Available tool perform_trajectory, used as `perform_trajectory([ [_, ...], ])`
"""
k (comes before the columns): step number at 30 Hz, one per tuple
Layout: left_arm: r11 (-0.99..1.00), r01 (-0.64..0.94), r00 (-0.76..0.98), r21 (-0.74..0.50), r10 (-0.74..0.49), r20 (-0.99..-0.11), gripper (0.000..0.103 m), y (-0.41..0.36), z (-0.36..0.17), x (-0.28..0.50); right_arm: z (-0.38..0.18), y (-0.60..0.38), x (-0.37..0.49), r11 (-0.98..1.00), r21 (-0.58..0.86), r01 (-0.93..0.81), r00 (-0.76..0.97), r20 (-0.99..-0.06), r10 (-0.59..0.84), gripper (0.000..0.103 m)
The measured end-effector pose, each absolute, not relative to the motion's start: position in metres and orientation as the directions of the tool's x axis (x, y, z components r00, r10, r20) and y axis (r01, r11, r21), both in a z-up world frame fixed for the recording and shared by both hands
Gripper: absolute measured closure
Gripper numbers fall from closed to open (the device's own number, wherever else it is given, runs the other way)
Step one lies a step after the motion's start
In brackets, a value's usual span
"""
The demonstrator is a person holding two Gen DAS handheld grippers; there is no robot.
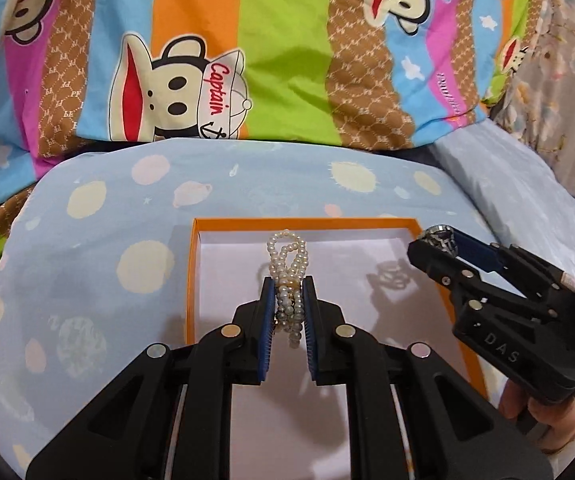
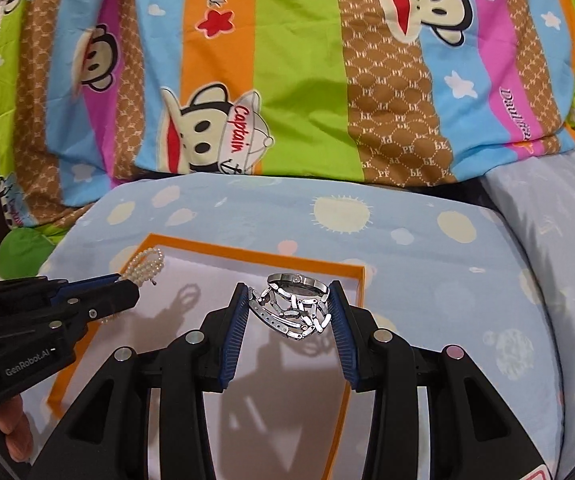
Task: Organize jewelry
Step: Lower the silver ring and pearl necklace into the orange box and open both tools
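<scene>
An orange-rimmed box (image 1: pixel 303 222) (image 2: pixel 255 254) with a white floor lies on a pale blue cushion. My left gripper (image 1: pixel 289 282) is shut on a white pearl bracelet (image 1: pixel 287 256), which loops up past the fingertips above the box floor. In the right wrist view that same left gripper (image 2: pixel 127 282) enters from the left with the pearl bracelet (image 2: pixel 147 264) at its tip. My right gripper (image 2: pixel 287 290) is shut on a silver metal watch (image 2: pixel 293 300), held over the box's right side. The right gripper (image 1: pixel 433 242) appears at the right with the watch (image 1: pixel 437 236) between its fingers.
A bright striped cartoon-monkey quilt (image 1: pixel 287 52) (image 2: pixel 287 72) bunches up right behind the cushion (image 1: pixel 99 248) (image 2: pixel 447 264). A second pale blue pillow (image 1: pixel 519 184) (image 2: pixel 559 216) lies to the right. A person's fingers (image 1: pixel 543 420) (image 2: pixel 15 420) grip each tool's handle.
</scene>
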State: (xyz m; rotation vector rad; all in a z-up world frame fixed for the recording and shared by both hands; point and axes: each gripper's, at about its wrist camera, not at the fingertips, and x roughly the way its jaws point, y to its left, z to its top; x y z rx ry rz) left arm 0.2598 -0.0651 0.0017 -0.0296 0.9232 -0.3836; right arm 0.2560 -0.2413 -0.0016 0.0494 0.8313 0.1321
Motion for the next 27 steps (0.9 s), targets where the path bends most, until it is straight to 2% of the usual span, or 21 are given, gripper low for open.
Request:
perform_trajectory([
  [6, 0.936, 0.29, 0.471, -0.199, -0.321, -0.822, 0.089, -0.069, -0.023, 0.288, -0.015, -0.246, 0.276, 0.985, 0.132, -0.11, 0.604, -0.778, 0.172, 0.06],
  [8, 0.933, 0.287, 0.453, -0.215, -0.33, -0.828, 0.089, -0.068, -0.025, 0.288, -0.013, -0.248, 0.273, 0.987, 0.118, -0.11, 0.604, -0.78, 0.161, 0.056],
  [12, 0.938, 0.263, 0.461, -0.224, -0.326, -0.825, 0.075, -0.058, -0.022, 0.285, -0.011, -0.256, 0.258, 0.983, 0.146, -0.108, 0.601, -0.778, 0.182, 0.056],
  [13, 0.938, 0.256, 0.466, -0.234, -0.332, -0.82, 0.075, -0.055, -0.019, 0.284, -0.012, -0.258, 0.254, 0.982, 0.156, -0.106, 0.6, -0.777, 0.188, 0.056],
  [15, 0.938, 0.25, 0.474, -0.24, -0.335, -0.815, 0.074, -0.049, -0.016, 0.281, -0.011, -0.263, 0.247, 0.982, 0.166, -0.093, 0.6, -0.777, 0.188, 0.06],
  [17, 0.939, 0.247, 0.478, -0.241, -0.334, -0.812, 0.074, -0.045, -0.013, 0.277, -0.01, -0.265, 0.246, 0.981, 0.176, -0.086, 0.601, -0.776, 0.192, 0.076],
  [20, 0.938, 0.252, 0.487, -0.237, -0.334, -0.807, 0.074, -0.046, -0.009, 0.271, -0.008, -0.264, 0.252, 0.98, 0.178, -0.084, 0.597, -0.779, 0.192, 0.087],
  [27, 0.942, 0.263, 0.49, -0.21, -0.318, -0.812, 0.074, -0.052, -0.007, 0.27, -0.01, -0.25, 0.295, 0.991, 0.109, -0.081, 0.565, -0.814, 0.136, 0.094],
])
